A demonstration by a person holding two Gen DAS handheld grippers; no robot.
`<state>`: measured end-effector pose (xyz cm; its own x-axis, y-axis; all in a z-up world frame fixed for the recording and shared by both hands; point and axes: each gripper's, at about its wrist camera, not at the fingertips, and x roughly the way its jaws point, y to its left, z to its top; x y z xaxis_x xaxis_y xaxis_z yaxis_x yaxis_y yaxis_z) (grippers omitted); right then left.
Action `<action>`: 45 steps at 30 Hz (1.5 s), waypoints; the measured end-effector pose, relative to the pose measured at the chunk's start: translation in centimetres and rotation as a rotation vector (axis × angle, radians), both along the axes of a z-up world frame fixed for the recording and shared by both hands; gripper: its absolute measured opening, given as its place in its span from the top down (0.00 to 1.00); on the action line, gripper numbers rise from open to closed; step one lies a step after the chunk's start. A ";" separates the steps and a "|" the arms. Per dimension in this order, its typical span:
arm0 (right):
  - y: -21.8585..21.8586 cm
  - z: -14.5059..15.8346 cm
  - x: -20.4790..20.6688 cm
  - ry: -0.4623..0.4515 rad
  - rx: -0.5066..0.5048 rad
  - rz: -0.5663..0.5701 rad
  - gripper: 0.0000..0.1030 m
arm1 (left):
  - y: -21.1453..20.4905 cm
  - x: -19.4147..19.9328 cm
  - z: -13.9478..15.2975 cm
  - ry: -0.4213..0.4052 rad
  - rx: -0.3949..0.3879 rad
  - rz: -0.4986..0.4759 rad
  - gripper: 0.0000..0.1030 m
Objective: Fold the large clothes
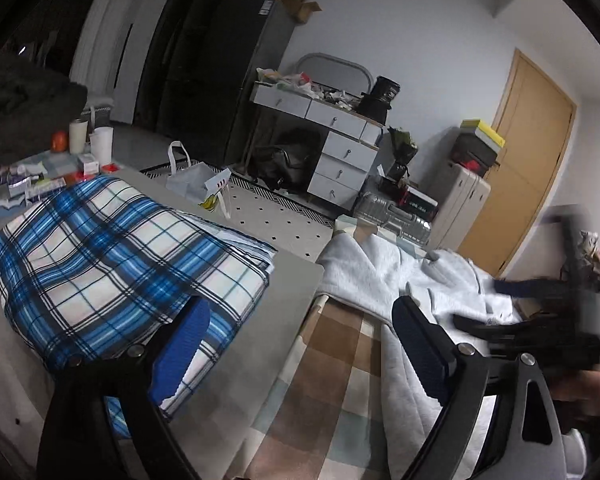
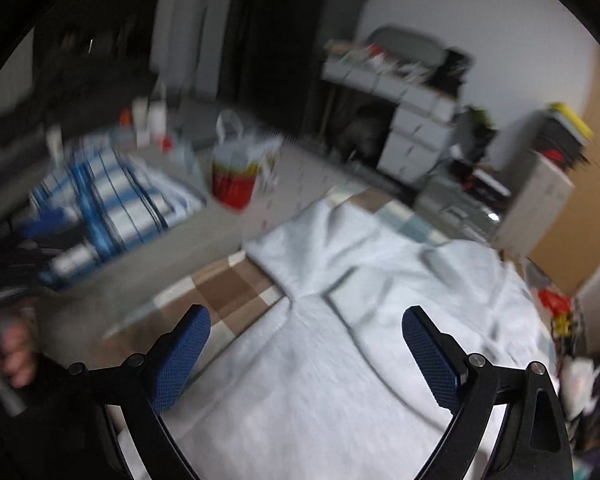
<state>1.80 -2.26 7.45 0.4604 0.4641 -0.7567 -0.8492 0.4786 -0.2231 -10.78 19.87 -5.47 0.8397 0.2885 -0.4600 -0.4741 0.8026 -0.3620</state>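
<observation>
Both sets of tongs are sitting spread wide with nothing pinched between the blue pads. The left tongs point(image 1: 300, 344) are hovering over the table's point(image 1: 296, 280) near edge, with one pad hanging above the folded blue plaid garment point(image 1: 120, 252) and the other over bedding, not touching either as far as I can tell. The right tongs point(image 2: 306, 356) are pointing down at the white garment point(image 2: 340, 320), which is lying rumpled on a checked bedspread point(image 2: 236, 292). The pads look to be hovering just over the cloth, though that view is blurry, so contact is hard to call.

From the left wrist view, the right-hand tool is showing up smeared at about 3 o'clock, over the white garment. From the right wrist view, the plaid piece is sitting at 9 o'clock and a red-and-white bag point(image 2: 236, 176) at 11 o'clock on the floor beyond the table.

My read on the step: the plaid one is looking done and parked on the table, and the white garment is the next one up, not yet started. Next move is probably calling for both tongs to drop onto two edges or corners of the white cloth, close on a single layer each, and spread it flat first. The creases are making it tricky to pick one layer cleanly.
</observation>
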 end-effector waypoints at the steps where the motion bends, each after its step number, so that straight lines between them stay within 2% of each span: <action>1: 1.9 -2.0 0.7 0.012 -0.046 0.014 0.07 | 0.2 -0.2 0.0 -0.010 0.000 0.006 0.13; 4: 6.2 -5.9 2.6 0.073 -0.132 0.062 0.10 | 0.9 -0.6 0.1 -0.028 -0.021 0.024 0.12; 6: 7.9 -7.7 3.5 0.130 -0.160 0.092 0.23 | 0.8 -0.8 0.2 -0.030 -0.063 0.006 0.12; 9: 9.2 -9.8 4.7 0.092 -0.238 0.069 0.29 | 0.4 -0.7 0.2 -0.021 -0.068 -0.015 0.12; 10: 9.8 -10.7 5.1 0.105 -0.267 0.077 0.32 | 0.2 -0.5 0.2 -0.022 -0.066 -0.023 0.12; 12: 10.2 -11.9 5.7 0.143 -0.310 0.099 0.52 | 0.0 -0.5 0.4 -0.022 -0.064 -0.036 0.12; 14: 10.3 -12.6 5.8 0.151 -0.343 0.117 0.54 | -0.2 -0.4 0.3 -0.015 -0.069 -0.043 0.12; 15: 10.3 -12.4 5.8 0.142 -0.324 0.119 0.58 | -0.3 -0.2 0.2 -0.010 -0.075 -0.050 0.12; 16: 10.2 -12.2 6.0 0.135 -0.301 0.109 0.66 | -0.4 -0.1 0.1 -0.004 -0.082 -0.059 0.12; 17: 10.2 -12.1 6.4 0.152 -0.284 0.089 0.86 | -0.5 -0.2 0.1 0.001 -0.082 -0.062 0.12; 19: 9.8 -11.8 7.3 0.210 -0.229 0.035 0.91 | -0.8 -0.2 0.1 0.015 -0.064 -0.059 0.12; 21: 9.0 -10.7 7.5 0.195 -0.159 0.005 0.95 | -0.9 -0.2 0.1 0.025 -0.050 -0.060 0.12; 23: 6.7 -8.3 7.5 0.163 -0.029 -0.025 0.96 | -0.9 0.0 0.1 0.041 -0.046 -0.058 0.12; 26: 2.3 -5.7 8.4 0.155 0.137 -0.139 0.96 | -1.1 0.2 -0.1 0.057 -0.049 -0.062 0.12; 30: -4.8 -4.1 10.6 0.242 0.310 -0.319 0.96 | -1.9 0.5 0.0 0.085 -0.015 -0.074 0.12; 33: -10.5 -4.1 11.0 0.282 0.406 -0.452 0.96 | -2.4 0.8 -0.1 0.112 0.026 -0.076 0.12; 35: -13.2 -4.4 11.5 0.278 0.401 -0.526 0.96 | -2.5 0.8 -0.2 0.120 0.026 -0.083 0.12; 37: -15.5 -5.3 11.4 0.282 0.333 -0.583 0.96 | -2.6 0.8 -0.1 0.124 0.023 -0.082 0.12; 41: -16.3 -7.2 10.5 0.346 0.158 -0.534 0.89 | -3.0 0.8 0.0 0.126 0.024 -0.089 0.12; 43: -16.1 -6.9 9.6 0.338 0.095 -0.486 0.76 | -3.1 0.8 0.1 0.131 0.032 -0.096 0.12; 44: -16.1 -6.1 9.1 0.324 0.084 -0.453 0.58 | -3.2 0.9 0.1 0.134 0.033 -0.100 0.12; 45: -16.0 -5.4 8.5 0.291 0.087 -0.422 0.46 | -3.2 1.0 0.1 0.137 0.030 -0.106 0.12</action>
<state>10.30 -18.25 2.10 0.3970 0.3509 -0.8481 -0.5995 0.7988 0.0499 -9.81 16.64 -5.42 0.7964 0.2167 -0.5646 -0.4291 0.8604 -0.2750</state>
